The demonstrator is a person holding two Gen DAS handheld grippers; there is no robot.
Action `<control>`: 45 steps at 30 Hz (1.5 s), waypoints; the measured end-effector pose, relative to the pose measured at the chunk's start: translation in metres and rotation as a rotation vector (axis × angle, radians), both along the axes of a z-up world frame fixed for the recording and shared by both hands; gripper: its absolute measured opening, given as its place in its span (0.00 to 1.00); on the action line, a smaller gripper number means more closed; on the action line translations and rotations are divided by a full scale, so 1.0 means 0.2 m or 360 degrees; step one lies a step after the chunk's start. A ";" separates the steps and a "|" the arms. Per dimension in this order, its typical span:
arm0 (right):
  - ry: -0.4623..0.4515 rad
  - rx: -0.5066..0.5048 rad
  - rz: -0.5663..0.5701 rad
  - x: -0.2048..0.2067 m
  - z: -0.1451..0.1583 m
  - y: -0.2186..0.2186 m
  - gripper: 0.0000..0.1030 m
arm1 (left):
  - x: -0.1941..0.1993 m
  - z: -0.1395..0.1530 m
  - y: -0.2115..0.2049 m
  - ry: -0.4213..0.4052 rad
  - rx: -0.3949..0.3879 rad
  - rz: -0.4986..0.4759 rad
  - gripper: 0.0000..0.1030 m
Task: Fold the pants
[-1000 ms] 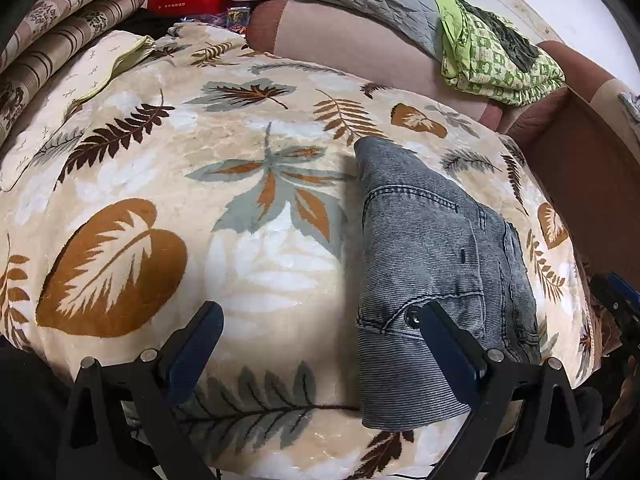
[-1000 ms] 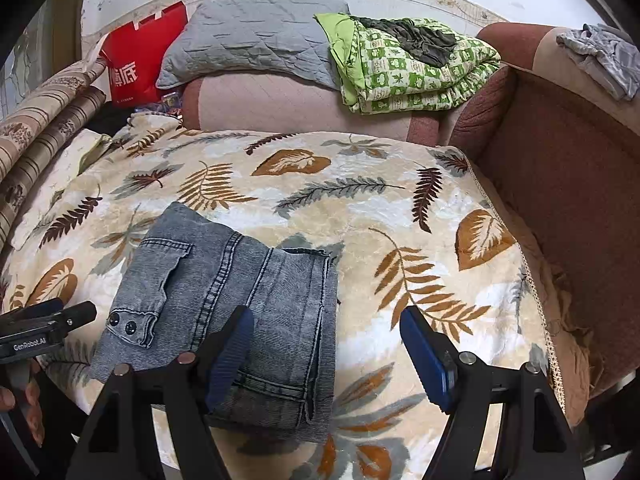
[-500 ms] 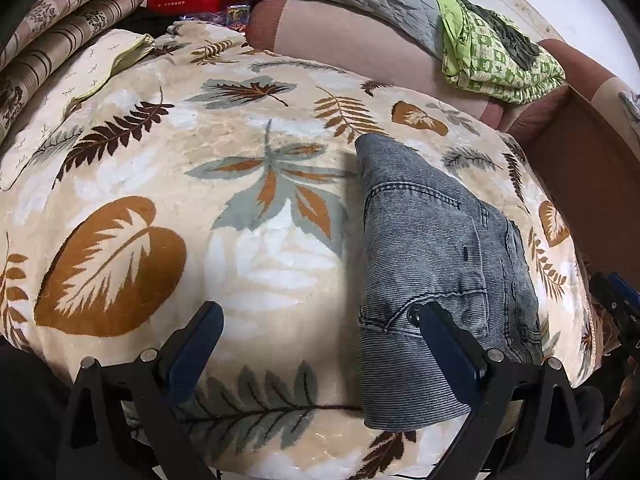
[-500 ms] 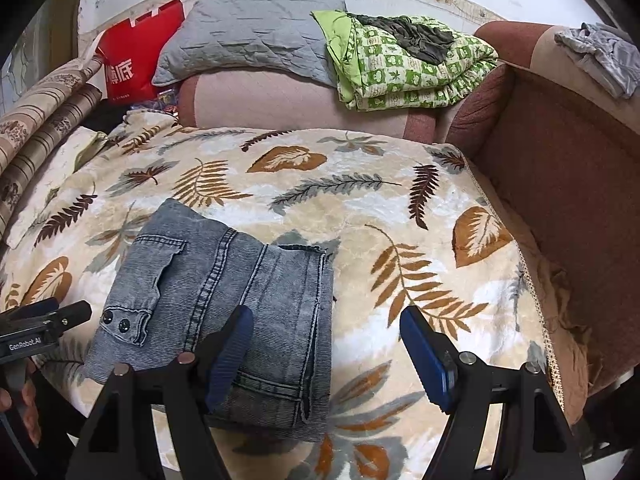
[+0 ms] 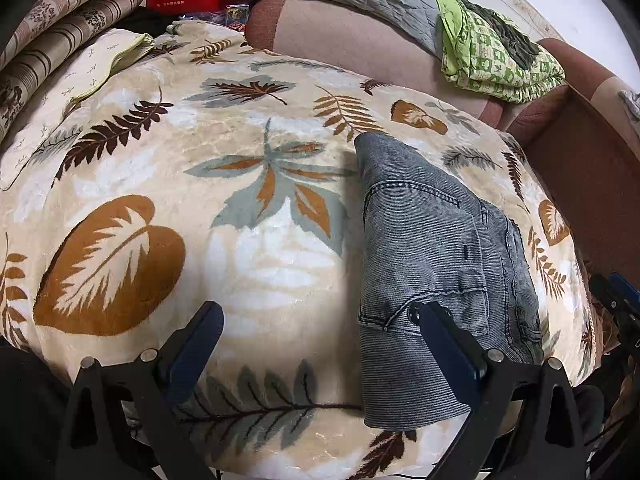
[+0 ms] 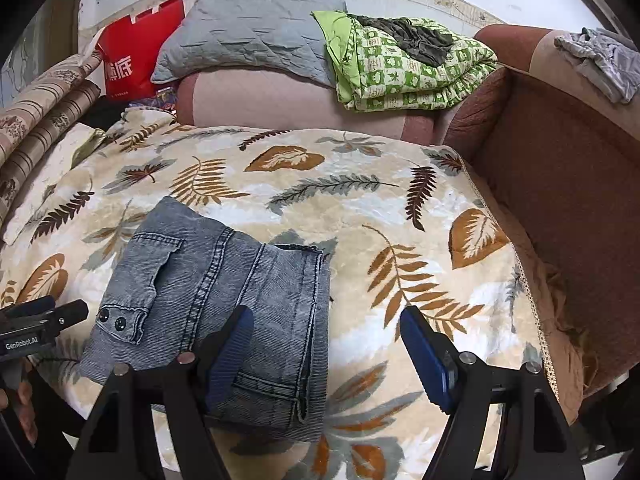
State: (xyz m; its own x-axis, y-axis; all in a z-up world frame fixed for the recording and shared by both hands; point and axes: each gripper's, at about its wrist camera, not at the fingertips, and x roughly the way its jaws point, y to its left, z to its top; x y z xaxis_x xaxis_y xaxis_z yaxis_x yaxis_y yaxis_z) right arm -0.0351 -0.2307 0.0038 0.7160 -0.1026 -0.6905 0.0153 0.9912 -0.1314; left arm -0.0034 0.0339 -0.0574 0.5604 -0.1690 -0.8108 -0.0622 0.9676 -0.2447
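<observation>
Grey denim pants (image 6: 216,300) folded into a compact rectangle, flat on leaf-print blanket (image 6: 400,248); pocket flap with two snap buttons facing up, toward left side of stack. Left gripper (image 5: 320,336) above blanket, jaws spread wide, nothing between them; pants under and ahead of its right finger (image 5: 448,344), bare blanket ahead of its left finger. Right gripper (image 6: 326,344) likewise wide, gripping nothing; its left finger (image 6: 230,352) over near part of pants, its right finger over bare blanket. Beyond both jaws: pink sofa back (image 6: 280,100), grey quilted pillow (image 6: 248,36), green checked quilt (image 6: 404,68), red bag (image 6: 132,60). Brown armrest (image 6: 560,184) right of right jaws.
</observation>
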 end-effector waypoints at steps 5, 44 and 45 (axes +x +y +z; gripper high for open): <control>0.0137 0.0293 0.0030 0.05 -0.08 -0.12 0.80 | 0.03 -0.01 0.02 0.0052 -0.0113 -0.0015 0.96; 0.0749 0.1024 0.0129 0.47 -0.53 -0.23 0.36 | 0.34 -0.14 -0.29 0.0177 -0.0003 -0.0275 0.86; 0.0743 0.1026 0.0136 0.46 -0.52 -0.23 0.30 | 0.34 -0.14 -0.31 0.0169 -0.0004 -0.0319 0.62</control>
